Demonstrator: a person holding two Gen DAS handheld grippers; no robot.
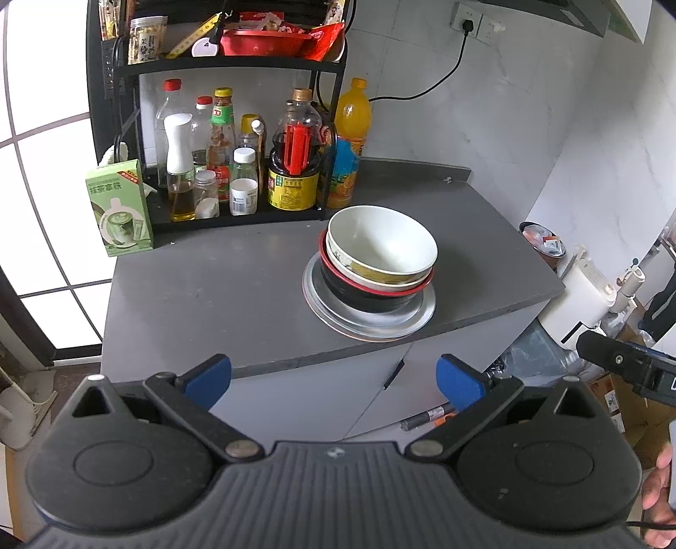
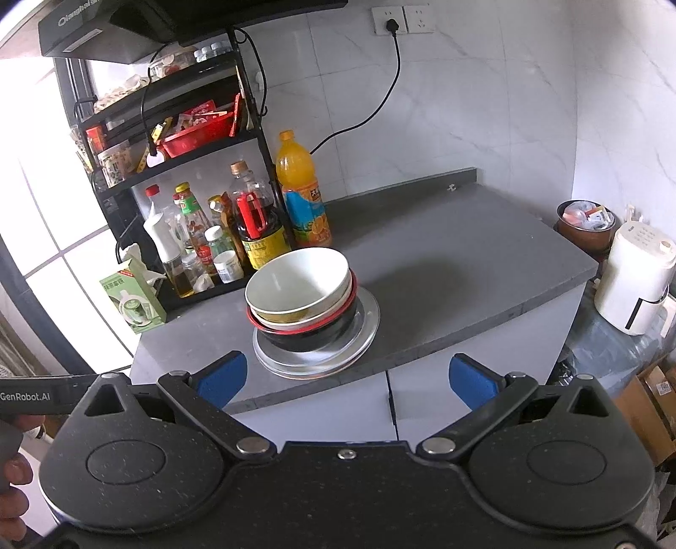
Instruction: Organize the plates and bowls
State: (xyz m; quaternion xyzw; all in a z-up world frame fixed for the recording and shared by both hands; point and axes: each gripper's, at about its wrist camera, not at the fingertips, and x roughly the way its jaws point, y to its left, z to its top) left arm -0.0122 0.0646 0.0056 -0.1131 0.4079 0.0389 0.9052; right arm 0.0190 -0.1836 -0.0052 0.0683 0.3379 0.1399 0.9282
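Matte grey countertop [image 1: 211, 295] carries a round metal plate [image 1: 416, 321] with a glossy black, red-rimmed bowl [image 1: 372, 295] and a cream bowl [image 1: 380, 245] nested on top, at twelve o'clock from the left gripper [image 1: 333, 380]. Right gripper [image 2: 344, 380], beside "GenRobot.AI" lettering, likewise gapes, holding nothing.

Home kitchen, grey stone-look countertop [image 2: 443, 253] over pale cabinet doors, black metal rack of sauce and oil bottles [image 1: 236, 169], stacked bowls on plates [image 1: 376, 270], apparently a range hood [image 2: 97, 29], white tiled wall socket [image 2: 391, 20]
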